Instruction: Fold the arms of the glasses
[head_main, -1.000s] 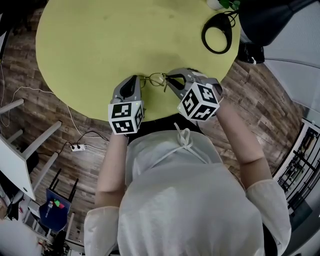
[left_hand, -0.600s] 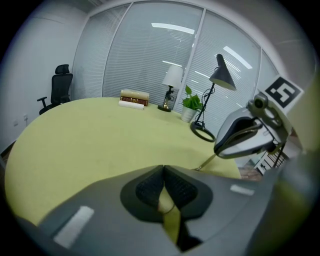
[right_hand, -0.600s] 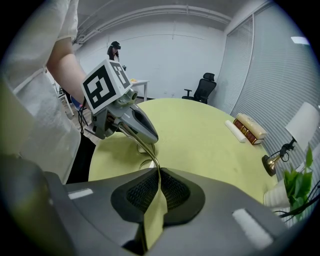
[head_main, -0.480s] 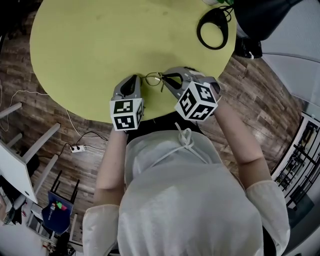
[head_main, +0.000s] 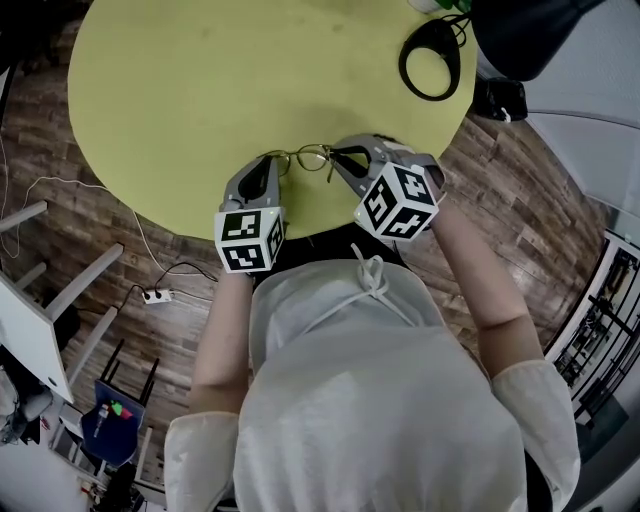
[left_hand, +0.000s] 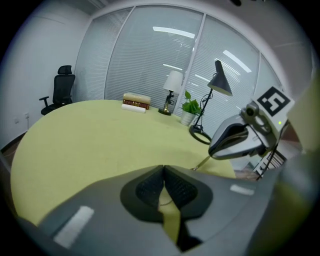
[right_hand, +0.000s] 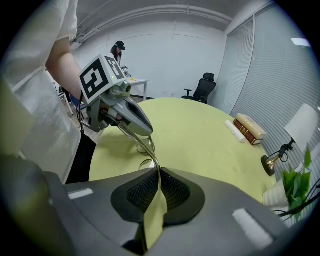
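Head view first: the glasses (head_main: 312, 156) are down at the near edge of the round yellow-green worktop (head_main: 200, 90). The left hand-held gripper (head_main: 271, 160) is right on their left end and the right hand-held gripper (head_main: 340, 155) right on their right end, both tilted down at them. Well beyond the glasses, by the far right rim, there's a black ring-shaped lamp base (head_main: 432, 62), and on the near side of the glasses you just get the person's white top (head_main: 400, 400) and wood floor (head_main: 90, 260). In the left gripper view the pads are pressed together at the tip (left_hand: 163, 169), with a thin bit of wire showing in the slit lower down, so it's pinching the glasses. Off to the right, a gold arm of the glasses (left_hand: 202, 162) pokes out of the right hand-held gripper's tip (left_hand: 214, 149). Way past the glasses sit a stack of books (left_hand: 136, 101), a white-shaded table lamp (left_hand: 173, 82), a potted plant (left_hand: 190, 107) and a black desk lamp (left_hand: 220, 84), plus an office chair (left_hand: 61, 90) far off to the left. In the right gripper view the pads are clamped on the thin gold frame, which runs straight into them (right_hand: 159, 172). The frame curves up from there to the left hand-held gripper (right_hand: 142, 131), which is closed on the other end. The lenses (right_hand: 148, 147) sit between the two, just over the worktop, and the books (right_hand: 250, 127) and chair (right_hand: 202, 89) are well beyond the glasses
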